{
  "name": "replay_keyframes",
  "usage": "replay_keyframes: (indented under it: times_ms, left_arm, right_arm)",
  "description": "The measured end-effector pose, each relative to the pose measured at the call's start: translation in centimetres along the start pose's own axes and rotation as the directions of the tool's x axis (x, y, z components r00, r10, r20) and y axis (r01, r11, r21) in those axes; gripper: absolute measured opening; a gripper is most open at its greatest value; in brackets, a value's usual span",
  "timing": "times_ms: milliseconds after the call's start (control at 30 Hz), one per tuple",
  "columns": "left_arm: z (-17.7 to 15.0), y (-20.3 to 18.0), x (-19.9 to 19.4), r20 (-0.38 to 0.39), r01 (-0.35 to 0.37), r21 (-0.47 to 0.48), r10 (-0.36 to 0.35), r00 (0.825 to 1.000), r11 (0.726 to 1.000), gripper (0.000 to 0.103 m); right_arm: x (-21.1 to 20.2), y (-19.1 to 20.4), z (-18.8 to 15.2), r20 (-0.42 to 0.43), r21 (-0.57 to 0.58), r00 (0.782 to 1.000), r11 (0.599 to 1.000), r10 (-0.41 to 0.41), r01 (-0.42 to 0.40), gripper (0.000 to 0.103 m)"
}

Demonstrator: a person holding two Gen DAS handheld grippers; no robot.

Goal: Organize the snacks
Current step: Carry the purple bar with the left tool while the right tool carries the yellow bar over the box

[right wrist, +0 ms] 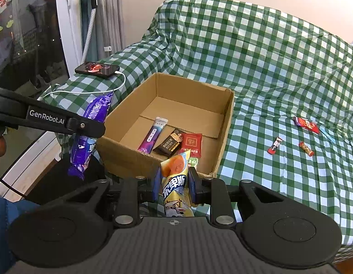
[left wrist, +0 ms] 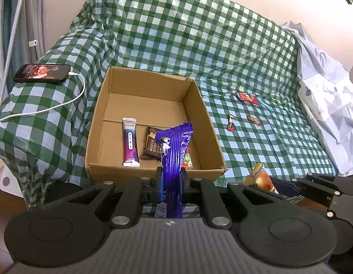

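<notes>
Risk for you: left gripper [left wrist: 171, 178] pinches the purple snack packet [left wrist: 174, 150], right gripper [right wrist: 174, 183] the yellow snack packet [right wrist: 176, 182], both short of the cardboard box [right wrist: 226, 123]; release early and they miss.

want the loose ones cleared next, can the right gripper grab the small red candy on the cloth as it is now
Probably not yet. The path across the checked cloth to the small red candy looks free, but the right gripper is already shut on the yellow snack pack, which should go in the cardboard box first.

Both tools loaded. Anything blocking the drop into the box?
Nothing visible. The box is open-topped, its far half bare. Both the purple pack and the yellow pack are at its near wall, with the snacks already inside lying flat.
</notes>
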State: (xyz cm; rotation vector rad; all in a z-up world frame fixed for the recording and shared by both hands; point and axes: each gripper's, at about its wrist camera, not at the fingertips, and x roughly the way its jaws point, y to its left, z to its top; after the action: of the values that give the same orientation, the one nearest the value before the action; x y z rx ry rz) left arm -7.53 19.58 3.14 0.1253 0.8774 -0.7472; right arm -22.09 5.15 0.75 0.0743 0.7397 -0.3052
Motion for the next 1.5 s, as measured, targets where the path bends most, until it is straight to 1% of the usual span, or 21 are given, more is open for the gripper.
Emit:
replay_keyframes:
  times_ms: [567,867,1133,1333,1500]
  left_arm:
    - [0.9,0.1,2.3,-0.043,-0.008,0.004,0.008,0.999,1.0,0.013]
    - [2.9,1.1,4.6,-0.059,-0.034,-0.02,0.033,0.998,0.999,0.013]
    - [6.2,1.6,7.9,-0.068,-0.058,-0.024,0.056,0.996,0.998,0.013]
    - [8.0,2.0,11.6,-0.105,-0.072,-0.001,0.071,0.992,0.997,0.013]
    - [9.6,2.8,15.2,-0.145,-0.083,0.001,0.083,0.986,0.997,0.013]
  right_arm:
    - [2.1,-0.8,0.3,-0.057,0.02,0.998,1.0,0.019,-0.018,0.026]
    - [4.7,-1.9,1.3,-0.086,0.033,0.996,0.999,0.015,-0.012,0.026]
    - [7.5,-3.6,3.9,-0.086,0.067,0.996,0.997,0.033,-0.027,0.026]
    - [10.6,-4.6,6.1,-0.105,0.09,0.992,0.994,0.065,-0.055,0.026]
    - [14.5,-5.2,7.9,-0.117,0.104,0.989,0.992,0.09,-0.078,0.026]
